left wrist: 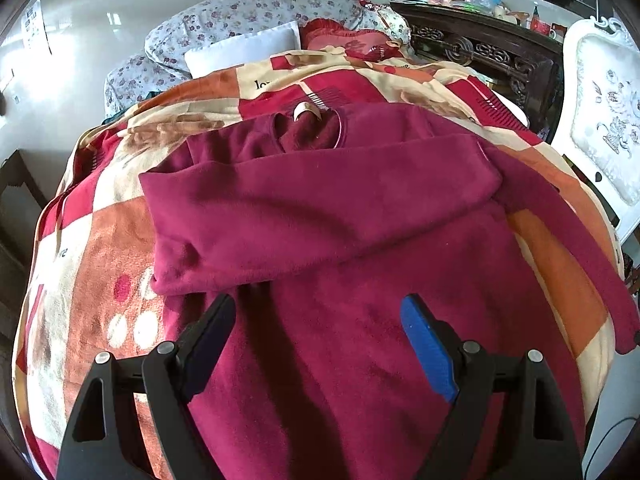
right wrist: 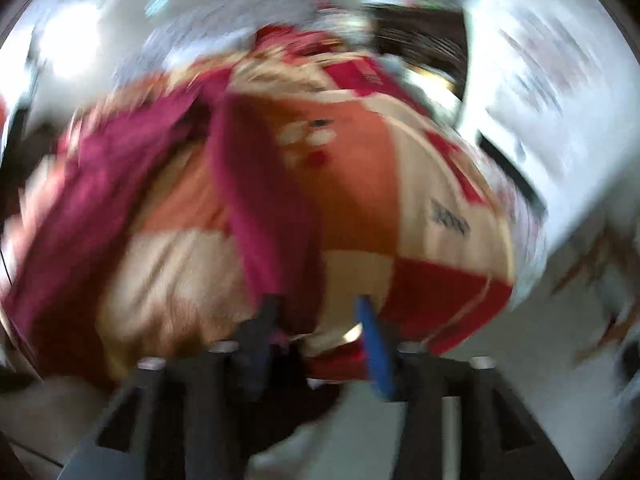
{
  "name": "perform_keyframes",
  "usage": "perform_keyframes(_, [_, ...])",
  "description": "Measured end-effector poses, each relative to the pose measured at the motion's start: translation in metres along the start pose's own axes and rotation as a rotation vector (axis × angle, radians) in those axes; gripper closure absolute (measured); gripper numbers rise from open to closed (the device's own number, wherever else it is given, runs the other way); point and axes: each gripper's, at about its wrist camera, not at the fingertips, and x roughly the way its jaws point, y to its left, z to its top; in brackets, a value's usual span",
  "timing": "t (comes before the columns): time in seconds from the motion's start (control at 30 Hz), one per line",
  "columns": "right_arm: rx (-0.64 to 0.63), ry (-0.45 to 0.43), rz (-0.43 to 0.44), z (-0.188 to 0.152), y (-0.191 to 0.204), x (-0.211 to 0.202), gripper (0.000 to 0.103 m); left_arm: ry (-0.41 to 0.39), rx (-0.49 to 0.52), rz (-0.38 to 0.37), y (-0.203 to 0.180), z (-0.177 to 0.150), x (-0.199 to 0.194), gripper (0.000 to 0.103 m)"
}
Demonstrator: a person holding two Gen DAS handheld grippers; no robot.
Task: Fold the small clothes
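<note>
A maroon fleece sweater (left wrist: 340,248) lies flat on a checked red, orange and cream blanket (left wrist: 100,260), collar at the far end. Its left sleeve (left wrist: 320,184) is folded across the chest; the other sleeve (left wrist: 580,248) stretches down the right side. My left gripper (left wrist: 319,300) hovers open over the sweater's lower body, with nothing between its fingers. The right wrist view is blurred by motion. In it my right gripper (right wrist: 318,320) has its jaws apart at the end of the long maroon sleeve (right wrist: 260,208), which runs down to the left finger (right wrist: 266,320).
A white pillow (left wrist: 244,50), a floral quilt (left wrist: 240,8) and a red cushion (left wrist: 344,40) lie at the far end of the bed. Dark carved wooden furniture (left wrist: 480,48) and a white ornate panel (left wrist: 604,112) stand at the right.
</note>
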Motion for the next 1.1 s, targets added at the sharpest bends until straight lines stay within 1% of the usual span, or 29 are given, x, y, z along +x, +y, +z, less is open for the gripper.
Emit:
perform_keyframes(0.03, [0.089, -0.01, 0.033, -0.001, -0.013, -0.001, 0.035, -0.002, -0.002, -0.008, -0.002, 0.001, 0.0, 0.019])
perform_keyframes(0.1, [0.216, -0.002, 0.079, -0.001, -0.034, 0.001, 0.035, -0.007, 0.001, -0.018, -0.006, 0.001, -0.001, 0.019])
perform_keyframes(0.2, [0.316, 0.013, 0.073, -0.009, -0.047, 0.008, 0.035, -0.006, 0.023, -0.018, -0.013, 0.0, -0.002, 0.019])
perform_keyframes(0.3, [0.415, -0.001, 0.087, -0.017, -0.056, 0.014, 0.035, -0.003, 0.044, -0.01, -0.018, 0.0, -0.002, 0.019])
perform_keyframes(0.37, [0.433, -0.012, 0.073, -0.016, -0.052, 0.02, 0.035, 0.0, 0.042, -0.009, -0.02, 0.0, -0.001, 0.019])
perform_keyframes(0.43, [0.403, -0.008, 0.091, -0.017, -0.038, 0.026, 0.035, 0.003, 0.037, -0.013, -0.021, 0.001, 0.0, 0.019])
perform_keyframes(0.53, [0.28, 0.048, 0.131, -0.017, -0.004, 0.035, 0.035, 0.001, 0.043, -0.017, -0.024, 0.001, -0.001, 0.019])
perform_keyframes(0.6, [0.235, 0.093, 0.122, -0.024, 0.007, 0.041, 0.035, -0.002, 0.054, -0.016, -0.026, 0.001, -0.002, 0.019])
perform_keyframes(0.63, [0.245, 0.096, 0.12, -0.026, 0.006, 0.042, 0.035, -0.003, 0.057, -0.014, -0.026, 0.001, -0.001, 0.019])
perform_keyframes(0.73, [0.363, 0.058, 0.158, -0.032, -0.01, 0.04, 0.035, 0.002, 0.047, -0.02, -0.026, 0.0, 0.0, 0.019])
perform_keyframes(0.8, [0.38, 0.04, 0.172, -0.031, -0.012, 0.04, 0.035, 0.004, 0.044, -0.026, -0.026, 0.0, 0.001, 0.019])
perform_keyframes(0.87, [0.361, 0.03, 0.187, -0.027, -0.01, 0.044, 0.051, 0.003, 0.045, -0.026, -0.026, 0.0, 0.001, 0.019])
perform_keyframes(0.9, [0.352, 0.038, 0.198, -0.027, -0.007, 0.048, 0.075, 0.006, 0.043, -0.026, -0.026, 0.0, 0.001, 0.019])
perform_keyframes(0.93, [0.349, 0.048, 0.201, -0.026, -0.005, 0.051, 0.085, 0.006, 0.041, -0.029, -0.026, 0.0, 0.001, 0.019])
perform_keyframes(0.97, [0.342, 0.044, 0.195, -0.025, -0.003, 0.052, 0.087, 0.005, 0.04, -0.032, -0.025, -0.001, 0.0, 0.019])
perform_keyframes(1.0, [0.329, 0.031, 0.196, -0.023, -0.001, 0.048, 0.095, 0.002, 0.042, -0.031, -0.025, -0.001, -0.001, 0.019])
perform_keyframes(1.03, [0.326, 0.019, 0.203, -0.02, -0.002, 0.045, 0.096, -0.001, 0.044, -0.028, -0.024, -0.001, -0.002, 0.019])
perform_keyframes(1.1, [0.347, -0.064, 0.241, -0.001, -0.01, 0.021, 0.096, -0.006, 0.045, -0.019, -0.019, 0.0, -0.004, 0.019])
